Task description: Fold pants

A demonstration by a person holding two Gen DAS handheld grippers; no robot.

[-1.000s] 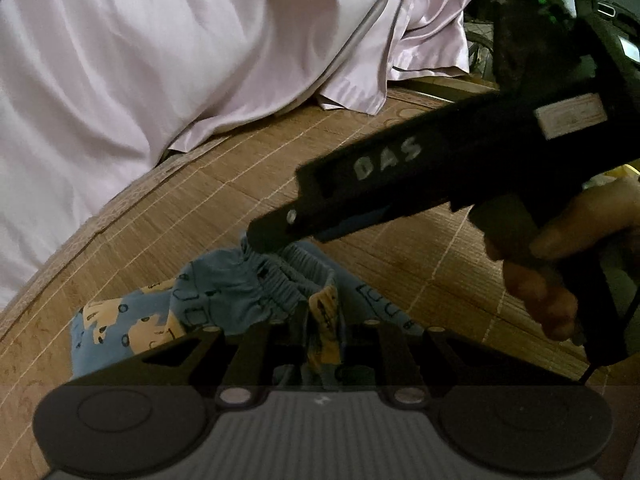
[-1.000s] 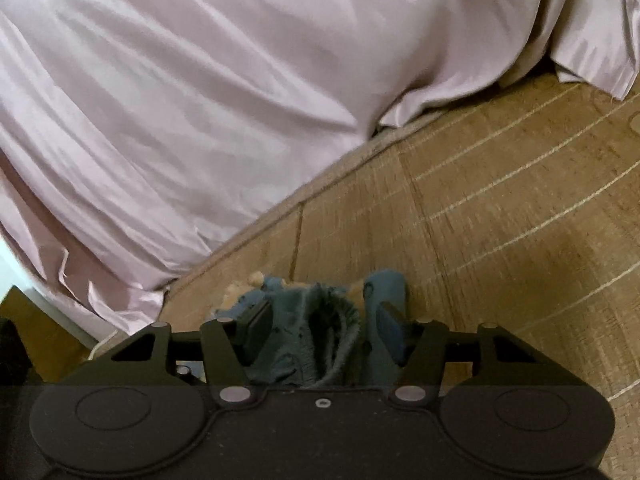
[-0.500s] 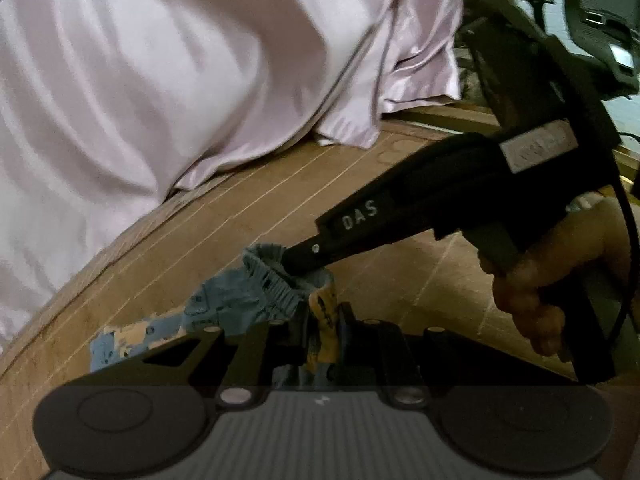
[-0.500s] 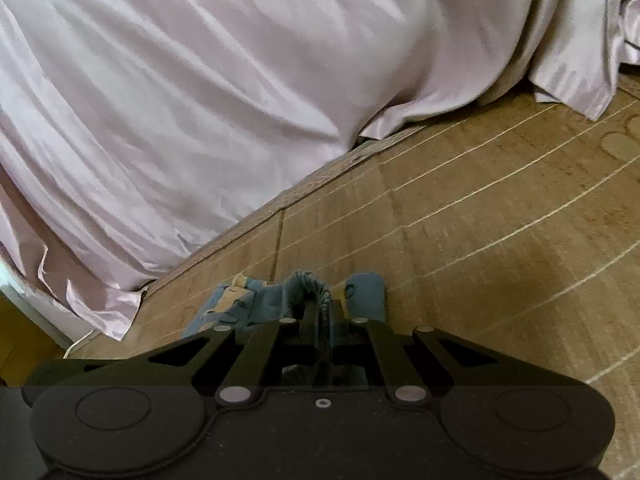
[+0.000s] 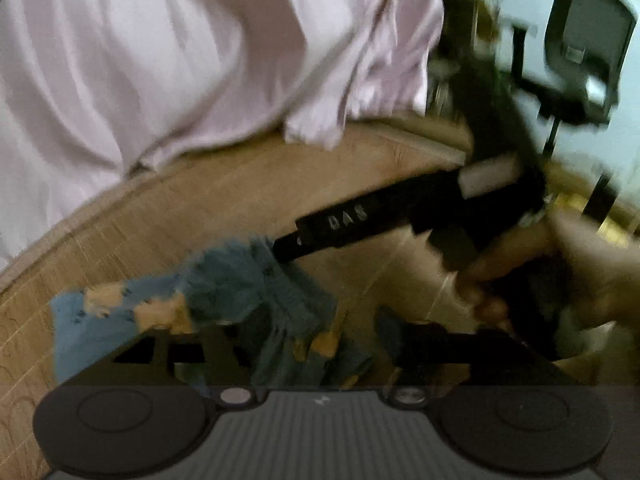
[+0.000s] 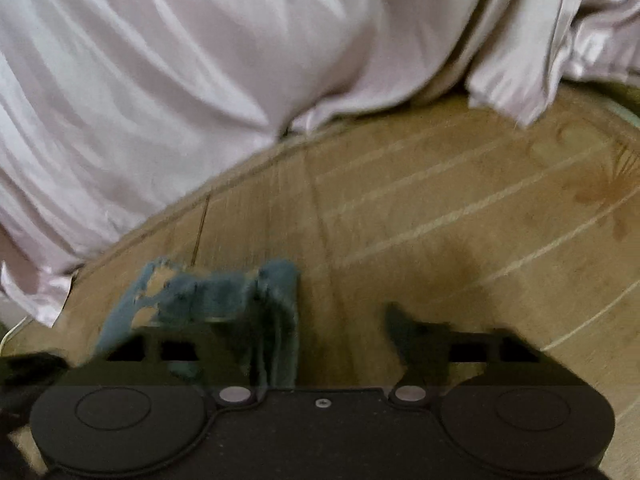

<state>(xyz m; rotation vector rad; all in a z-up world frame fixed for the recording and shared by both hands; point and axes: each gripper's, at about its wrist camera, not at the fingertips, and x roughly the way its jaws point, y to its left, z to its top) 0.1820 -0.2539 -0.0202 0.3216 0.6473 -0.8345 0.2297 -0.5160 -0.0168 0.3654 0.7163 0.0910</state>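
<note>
Both views blurred by motion. Nearest the left wrist camera: left gripper (image 5: 316, 332), fingers spread apart; the one pair of pants (image 5: 224, 296), blue with orange print, lies bunched between and over them, gathered waistband uppermost. Cannot tell whether either finger presses the cloth. Right wrist view: right gripper (image 6: 340, 320), fingers also wide apart; the pants (image 6: 224, 300) drape against its left finger only, bare mat in the gap. From the left view, the right gripper's black body, lettered "DAS", comes in from the right with its tip at the waistband; one hand (image 5: 560, 276) is wrapped round its grip. Count: two grippers, one garment, one hand seen.

The pants lie on a woven bamboo mat (image 6: 440, 208) with pale stripe lines. Beyond the mat's far edge, a pale pink satin sheet (image 6: 180, 72) hangs in folds across the whole background. Farthest, upper right of the left view: one dark office chair (image 5: 588, 52), indistinct.
</note>
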